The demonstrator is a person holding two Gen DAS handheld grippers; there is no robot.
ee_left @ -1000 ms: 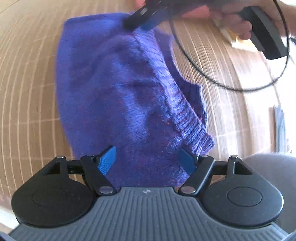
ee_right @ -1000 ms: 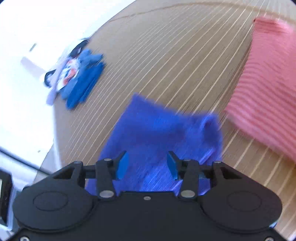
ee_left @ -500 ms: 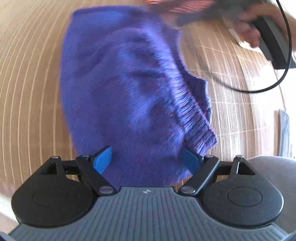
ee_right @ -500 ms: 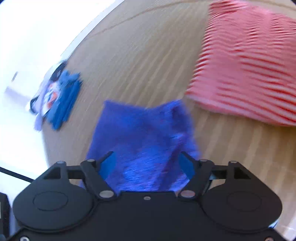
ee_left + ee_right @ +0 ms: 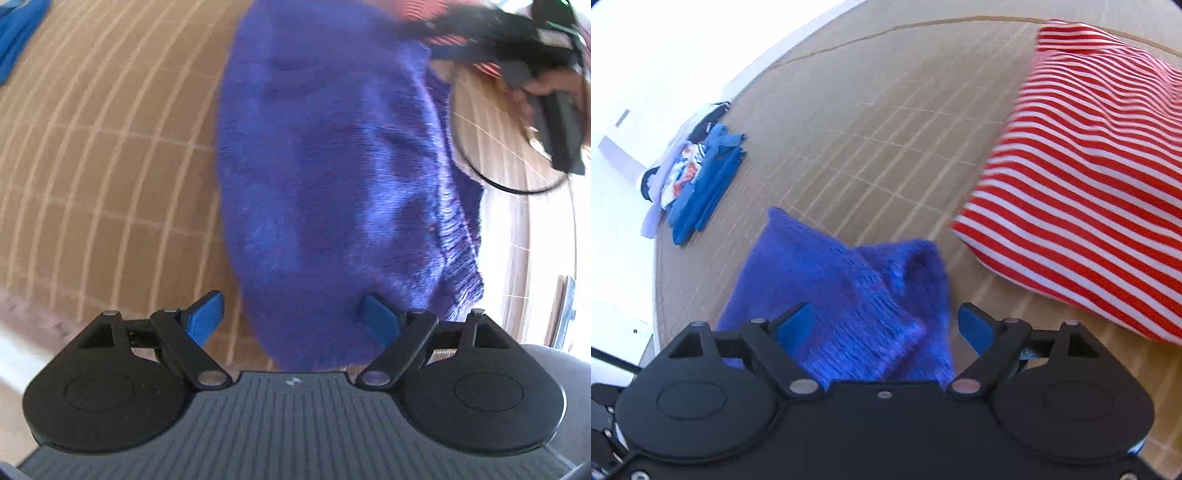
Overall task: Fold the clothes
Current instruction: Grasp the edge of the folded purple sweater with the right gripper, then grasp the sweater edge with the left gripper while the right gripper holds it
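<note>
Slatted bamboo mat (image 5: 871, 122) carries three lots of clothing: one purple knit sweater (image 5: 332, 177), one red-striped garment (image 5: 1089, 177), one blue stack (image 5: 698, 184). Lengthwise, the sweater runs from the left gripper (image 5: 295, 321) to the right gripper (image 5: 886, 325). Both jaws have just been opening and gape over it without pinching; motion blur hides its far end.

I can read no words, numbers or brand names in either wrist view. The one mark I can make out is a small pale emblem (image 5: 291, 381) moulded into the ribbed grey housing of the left claw (image 5: 293, 320), too small to read as letters. The printed garment in the pile of clothes (image 5: 687, 173) shows coloured shapes only, nothing legible.
</note>
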